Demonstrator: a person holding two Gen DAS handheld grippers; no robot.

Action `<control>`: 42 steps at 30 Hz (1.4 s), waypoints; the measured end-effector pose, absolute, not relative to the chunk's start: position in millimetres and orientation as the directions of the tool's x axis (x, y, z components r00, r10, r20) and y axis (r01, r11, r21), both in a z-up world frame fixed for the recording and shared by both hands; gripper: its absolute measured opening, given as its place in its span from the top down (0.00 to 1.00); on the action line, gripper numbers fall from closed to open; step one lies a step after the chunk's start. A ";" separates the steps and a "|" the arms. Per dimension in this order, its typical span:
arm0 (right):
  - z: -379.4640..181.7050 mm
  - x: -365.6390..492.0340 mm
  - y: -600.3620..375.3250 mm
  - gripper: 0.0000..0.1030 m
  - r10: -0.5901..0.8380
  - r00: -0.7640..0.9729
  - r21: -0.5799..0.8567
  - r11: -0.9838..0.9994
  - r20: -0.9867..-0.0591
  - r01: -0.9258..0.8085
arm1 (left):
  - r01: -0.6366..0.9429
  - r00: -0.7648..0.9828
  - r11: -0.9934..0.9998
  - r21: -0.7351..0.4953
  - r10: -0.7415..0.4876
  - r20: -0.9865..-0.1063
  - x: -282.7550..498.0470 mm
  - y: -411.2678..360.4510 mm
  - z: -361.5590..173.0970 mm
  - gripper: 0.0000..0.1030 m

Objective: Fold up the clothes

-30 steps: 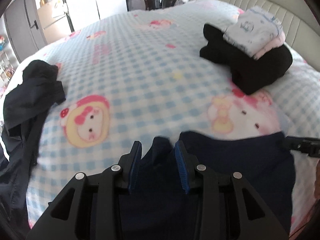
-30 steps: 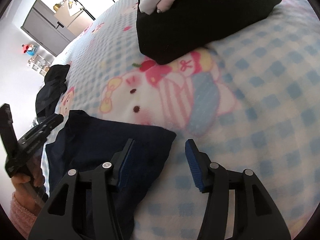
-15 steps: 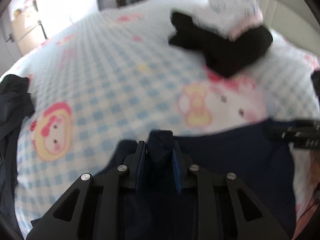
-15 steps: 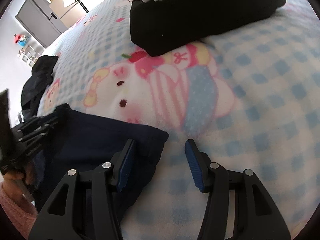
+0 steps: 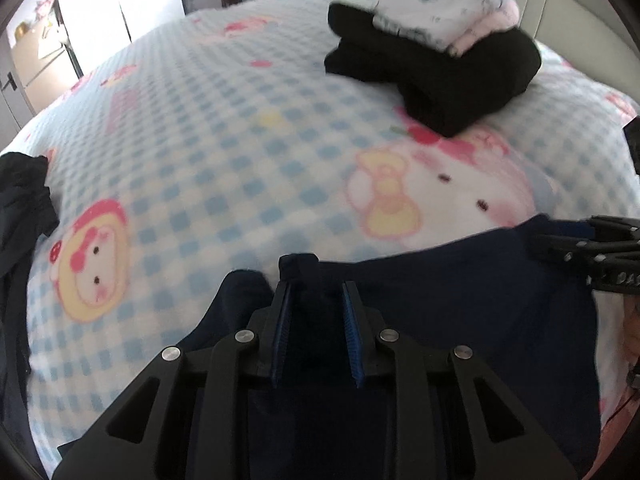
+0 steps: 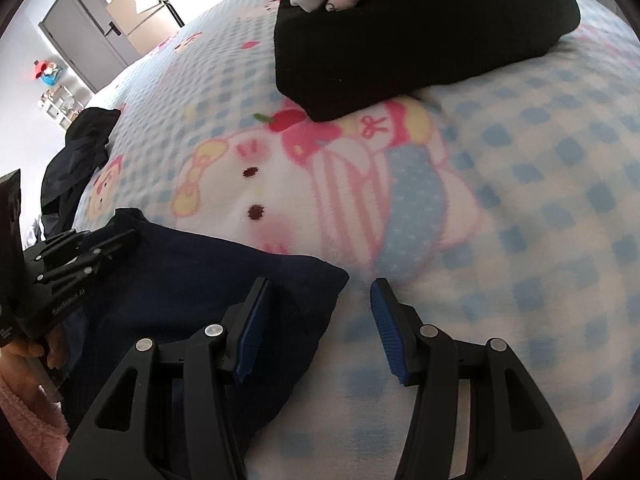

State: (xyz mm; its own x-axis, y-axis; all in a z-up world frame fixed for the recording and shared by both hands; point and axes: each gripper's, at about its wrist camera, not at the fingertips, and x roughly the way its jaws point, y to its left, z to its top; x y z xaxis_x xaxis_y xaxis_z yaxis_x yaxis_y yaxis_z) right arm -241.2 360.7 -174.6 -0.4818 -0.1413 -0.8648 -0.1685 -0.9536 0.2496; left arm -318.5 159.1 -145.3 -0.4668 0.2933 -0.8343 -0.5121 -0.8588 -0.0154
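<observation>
navy garment point(image 5: 460, 320) pinched at one corner, loose at the other

the left gripper point(image 5: 316, 296) has its fingers closed narrowly on a bunched fold of the garment. the right gripper point(image 6: 320, 300) stands half open, holding nothing, its left finger point(image 6: 252, 320) over the garment's corner, the right over the checked bed point(image 6: 520, 208). farther off lies a folded stack point(image 5: 436, 68).

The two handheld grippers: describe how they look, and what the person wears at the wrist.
Both the left gripper and the right gripper are matte black plastic frames with triangular cut-outs and round silver rivets at the joints. Each finger ends in a ribbed blue pad. Small pale lettering runs along the left gripper's side in the right wrist view; it is too small to read. A fuzzy pink sleeve covers the left wrist.
</observation>
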 end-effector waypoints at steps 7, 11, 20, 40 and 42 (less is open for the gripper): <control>-179.4 -243.2 365.1 0.51 -0.108 -0.464 0.221 -0.955 -0.879 -0.197 | -0.350 -0.626 -0.936 -0.016 0.247 -0.740 -314.7 126.2 -116.4 0.74; -178.7 -242.4 362.7 0.51 -0.096 -0.465 0.206 -0.960 -0.880 -0.191 | -0.384 -0.571 -0.923 -0.016 0.251 -0.781 -325.7 130.9 -122.3 0.76; -164.9 -238.3 358.6 0.52 -0.156 -0.523 0.278 -0.947 -0.838 -0.163 | -0.526 -0.504 -0.850 0.017 0.296 -0.811 -311.7 159.2 -136.3 0.76; -189.2 -255.4 346.5 0.53 -0.124 -0.479 0.220 -0.964 -0.869 -0.149 | -0.565 -0.492 -0.810 0.153 0.182 -0.852 -319.6 184.6 -158.5 0.94; -188.5 -255.1 347.4 0.53 -0.125 -0.479 0.221 -0.963 -0.869 -0.151 | -0.516 -0.504 -0.845 0.142 0.165 -0.848 -328.0 176.4 -157.6 0.94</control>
